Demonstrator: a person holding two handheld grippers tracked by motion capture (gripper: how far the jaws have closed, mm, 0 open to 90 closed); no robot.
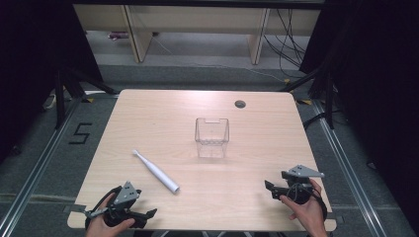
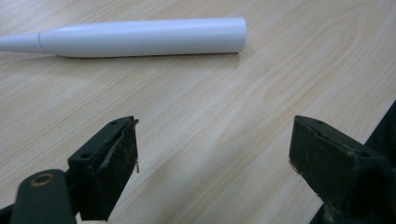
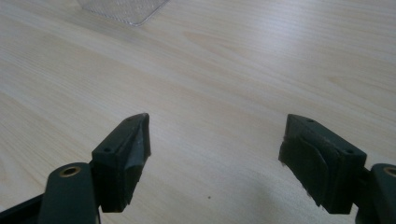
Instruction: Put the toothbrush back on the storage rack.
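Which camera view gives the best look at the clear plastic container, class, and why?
The high view: the clear container appears whole, upright and empty, at the middle of the table, beyond the white toothbrush. The right gripper view catches just a corner of its base at the top edge. The left gripper view looks at the toothbrush instead.

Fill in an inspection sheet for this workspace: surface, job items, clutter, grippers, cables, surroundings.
Surface: light wooden table, round grommet hole near far edge.
Job's things: white plastic electric toothbrush lying flat, front left; clear square plastic container upright at centre, apparently empty.
Clutter: nothing seen.
Grippers: left gripper open, fingers apart, short of the toothbrush; right gripper open over bare wood, holding nothing.
Cables: black cables on the floor, far right.
Surroundings: grey floor, wooden furniture legs behind, floor mark "5" at left.
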